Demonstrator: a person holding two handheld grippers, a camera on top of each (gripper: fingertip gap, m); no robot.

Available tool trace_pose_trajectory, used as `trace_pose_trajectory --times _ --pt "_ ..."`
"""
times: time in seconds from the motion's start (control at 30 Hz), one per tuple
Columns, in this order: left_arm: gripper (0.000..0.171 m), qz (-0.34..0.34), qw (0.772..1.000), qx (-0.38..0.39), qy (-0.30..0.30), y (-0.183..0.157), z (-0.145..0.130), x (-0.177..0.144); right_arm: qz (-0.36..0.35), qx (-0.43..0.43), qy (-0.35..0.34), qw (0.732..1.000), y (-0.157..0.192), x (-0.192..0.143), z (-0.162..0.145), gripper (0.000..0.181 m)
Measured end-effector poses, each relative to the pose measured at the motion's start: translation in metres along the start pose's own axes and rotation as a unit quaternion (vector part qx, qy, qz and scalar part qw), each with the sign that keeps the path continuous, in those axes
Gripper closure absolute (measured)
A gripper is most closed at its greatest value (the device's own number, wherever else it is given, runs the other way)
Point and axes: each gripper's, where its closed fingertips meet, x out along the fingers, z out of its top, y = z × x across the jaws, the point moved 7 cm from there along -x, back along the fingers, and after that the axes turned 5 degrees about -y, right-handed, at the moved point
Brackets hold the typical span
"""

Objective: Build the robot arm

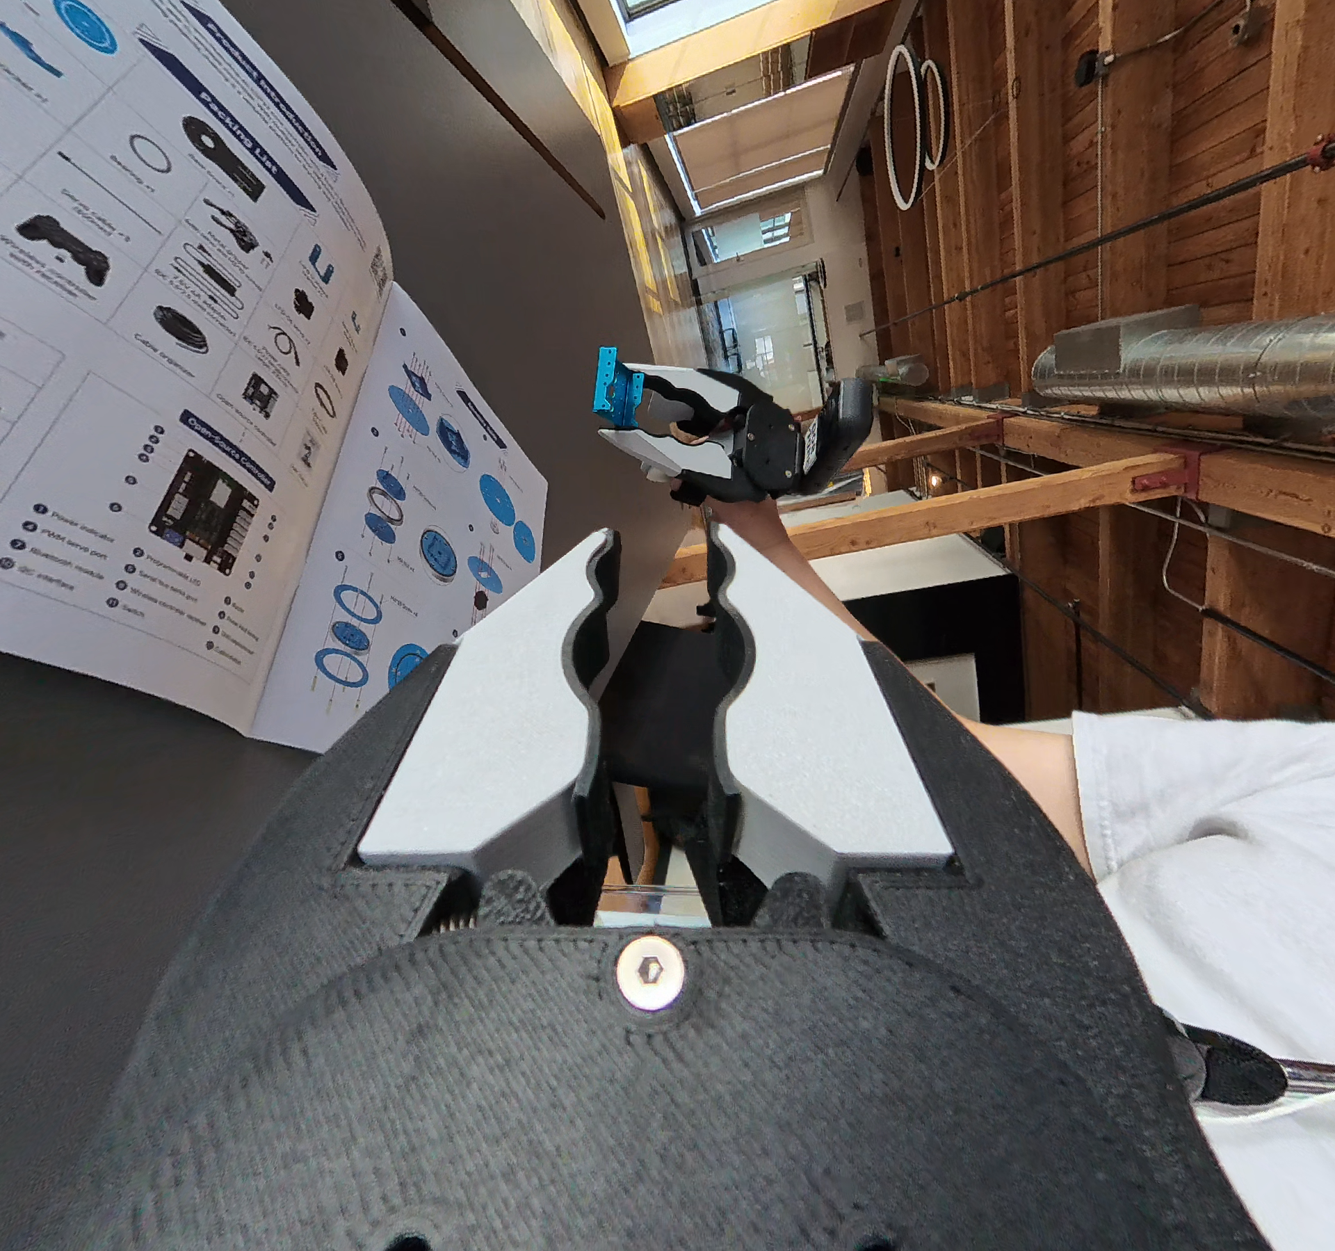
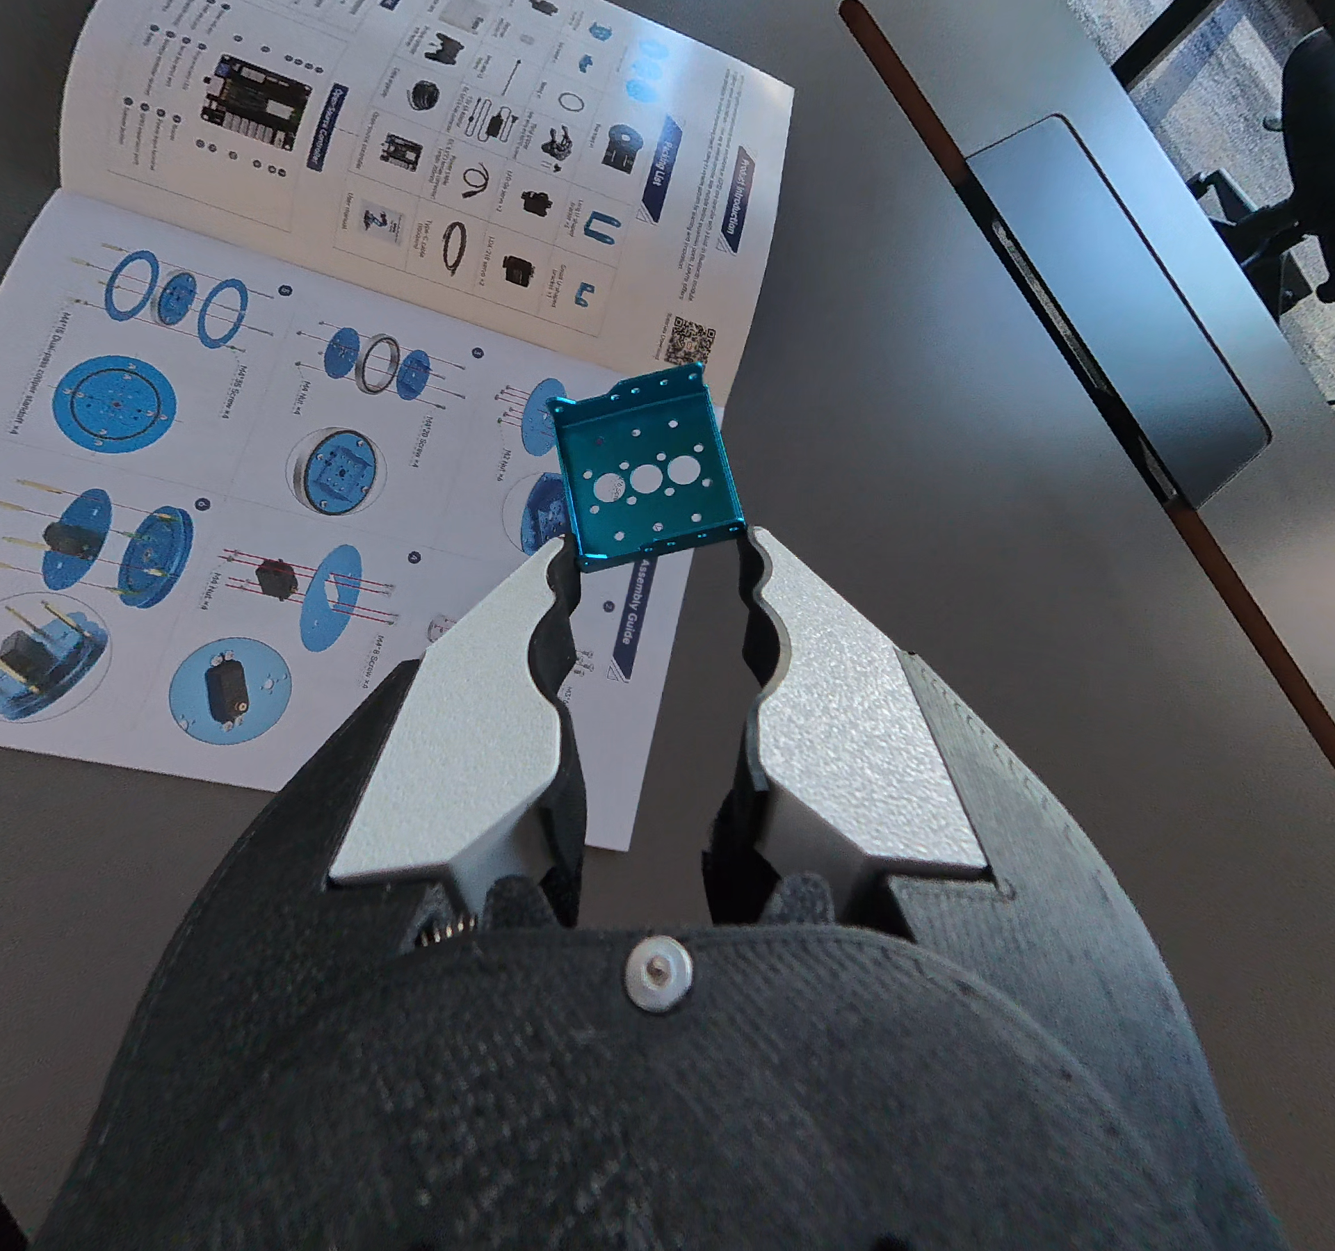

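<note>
My right gripper is shut on a blue metal bracket with several round holes, pinched by its near edge at the fingertips and held in the air above an open instruction booklet. In the left wrist view the right gripper shows farther off, held by a hand, with the blue bracket at its tips. My left gripper is open and empty, raised off the table and pointing toward the right gripper. The booklet lies to its left.
The booklet lies open on a dark grey table. A grey slab-shaped stand sits along the table's far right side by a brown slot. A person's arm and white sleeve are at the right of the left wrist view. Across from one pair of fingers to the other is roughly 30 cm.
</note>
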Motion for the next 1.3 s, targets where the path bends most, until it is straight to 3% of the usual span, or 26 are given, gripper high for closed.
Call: trace_pose_trajectory --times 0.23,0.37,0.5,0.6,0.8,1.1,1.2,1.3 --pt "0.15 0.018 1.0 0.023 0.007 0.009 -0.014 -0.008 0.02 0.02 -0.015 0.999 0.022 0.003 0.006 0.138" --pt "0.147 0.046 0.995 0.07 0.059 0.013 -0.024 0.006 0.035 0.038 -0.044 0.998 0.066 0.006 0.022 0.138" --pt "0.144 0.026 0.995 0.046 0.08 0.006 -0.034 0.028 0.06 0.038 -0.072 0.995 0.116 0.012 0.047 0.138" --pt "0.133 0.022 0.996 0.026 0.077 0.005 -0.039 0.039 0.069 0.035 -0.087 0.993 0.135 0.014 0.063 0.137" --pt "0.13 0.005 0.995 0.003 0.096 0.001 -0.042 0.051 0.076 0.027 -0.112 0.99 0.142 0.011 0.086 0.138" --pt "0.135 0.005 0.991 -0.022 0.134 0.001 -0.06 0.062 0.076 0.015 -0.114 0.99 0.146 0.005 0.089 0.138" --pt "0.158 -0.018 0.989 -0.035 0.141 -0.002 -0.066 0.065 0.08 0.024 -0.119 0.989 0.15 0.003 0.085 0.137" --pt "0.161 -0.019 0.988 -0.048 0.148 0.0 -0.071 0.068 0.086 0.047 -0.122 0.988 0.153 0.001 0.08 0.137"
